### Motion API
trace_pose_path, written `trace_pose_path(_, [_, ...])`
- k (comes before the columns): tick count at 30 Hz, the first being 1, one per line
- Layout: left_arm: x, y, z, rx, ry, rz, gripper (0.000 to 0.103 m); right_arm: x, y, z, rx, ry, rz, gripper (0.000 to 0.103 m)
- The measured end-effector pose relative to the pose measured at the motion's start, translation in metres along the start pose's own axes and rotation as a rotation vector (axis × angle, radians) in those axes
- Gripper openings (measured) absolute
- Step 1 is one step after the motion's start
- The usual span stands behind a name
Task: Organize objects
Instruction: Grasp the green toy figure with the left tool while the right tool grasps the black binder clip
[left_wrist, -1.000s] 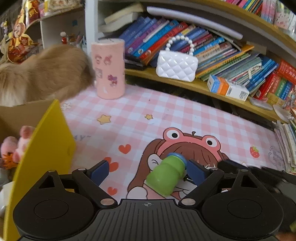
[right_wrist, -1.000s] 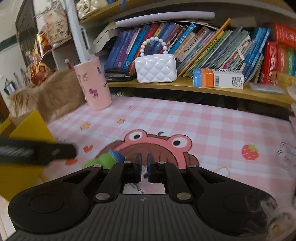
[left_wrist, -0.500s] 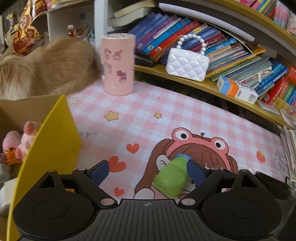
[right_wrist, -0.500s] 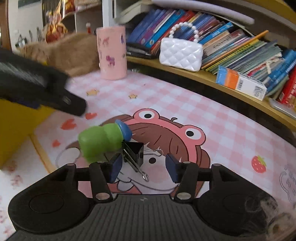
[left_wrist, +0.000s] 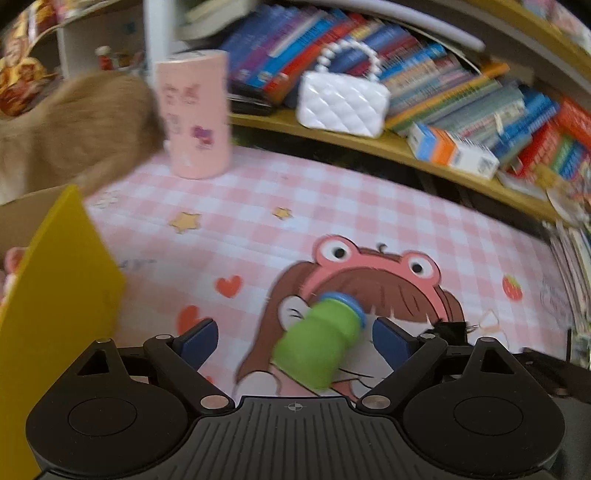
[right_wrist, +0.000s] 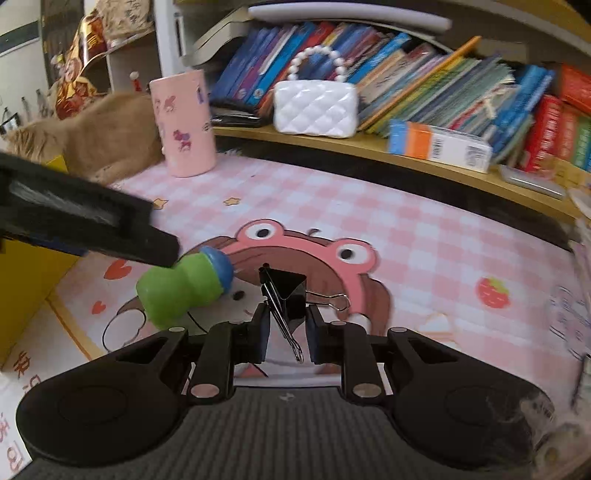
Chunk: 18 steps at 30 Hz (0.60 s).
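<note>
Left wrist view: left tool (left_wrist: 293, 341) stands wide, the green bottle (left_wrist: 317, 343) lying on the table (left_wrist: 332, 206) between its pads, untouched; likely light, smooth, apt to roll, best taken across its body. Right wrist view: right tool (right_wrist: 287, 332) closing on the binder clip (right_wrist: 286, 295); stiff, small.
</note>
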<state>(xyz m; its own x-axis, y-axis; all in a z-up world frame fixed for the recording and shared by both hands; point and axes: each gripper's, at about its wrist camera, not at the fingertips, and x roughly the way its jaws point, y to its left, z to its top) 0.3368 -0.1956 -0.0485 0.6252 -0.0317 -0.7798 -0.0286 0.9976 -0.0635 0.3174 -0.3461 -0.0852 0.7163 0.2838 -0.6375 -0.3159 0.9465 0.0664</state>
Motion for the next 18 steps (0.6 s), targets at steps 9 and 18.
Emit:
trace_pose_path(9, [0.035, -0.03, -0.014, 0.192, 0.042, 0.051, 0.058, -0.037, -0.005, -0.012, 0.045, 0.017, -0.016, 0.019])
trace_pose_path(18, [0.004, -0.021, -0.009, 0.119, -0.014, -0.014, 0.044, -0.055, -0.007, -0.017, 0.07, 0.012, -0.028, 0.019])
